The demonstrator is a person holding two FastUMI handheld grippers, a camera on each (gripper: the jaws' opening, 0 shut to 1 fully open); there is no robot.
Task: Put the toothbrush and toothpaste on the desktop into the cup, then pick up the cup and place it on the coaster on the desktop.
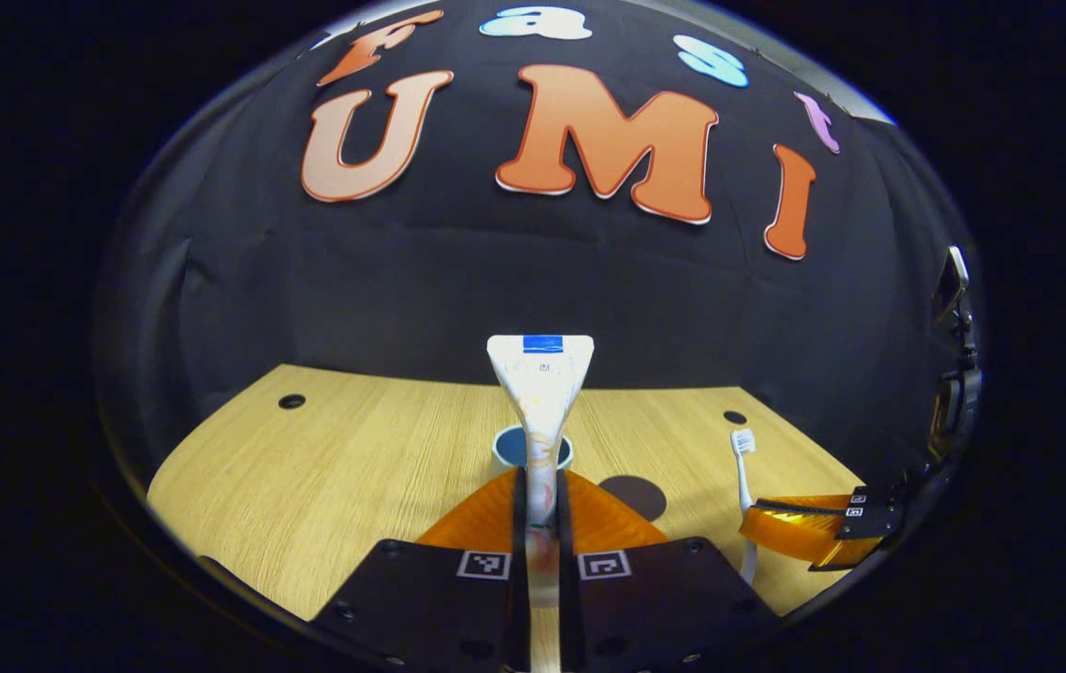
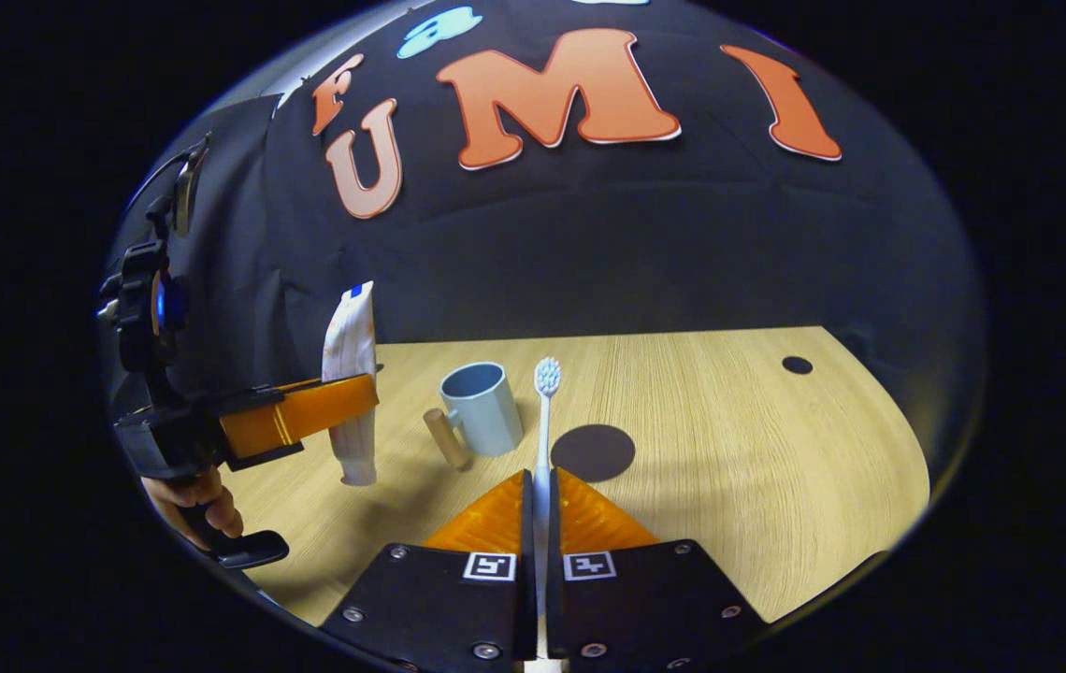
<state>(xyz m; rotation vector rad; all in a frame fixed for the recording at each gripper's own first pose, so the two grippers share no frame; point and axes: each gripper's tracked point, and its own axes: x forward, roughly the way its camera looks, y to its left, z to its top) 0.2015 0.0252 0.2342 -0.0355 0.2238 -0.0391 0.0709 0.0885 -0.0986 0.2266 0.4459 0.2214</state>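
My left gripper (image 1: 542, 505) is shut on a white toothpaste tube (image 1: 540, 383), held upright above the desk with its flat crimped end up. Behind the tube stands the blue cup (image 1: 519, 447). In the right gripper view the same tube (image 2: 351, 374) hangs in the left gripper (image 2: 327, 407), left of the cup (image 2: 484, 407), which has a wooden handle (image 2: 446, 437). My right gripper (image 2: 540, 495) is shut on a white toothbrush (image 2: 544, 411), bristles up. The dark round coaster (image 2: 593, 452) lies on the desk right of the cup. The right gripper (image 1: 799, 523) and toothbrush (image 1: 743, 458) appear at right in the left gripper view.
The desktop (image 2: 729, 449) is light wood with small dark holes (image 2: 797, 365) near its far corners. A hand (image 2: 201, 500) holds the left gripper's handle. The black booth wall rises right behind the desk.
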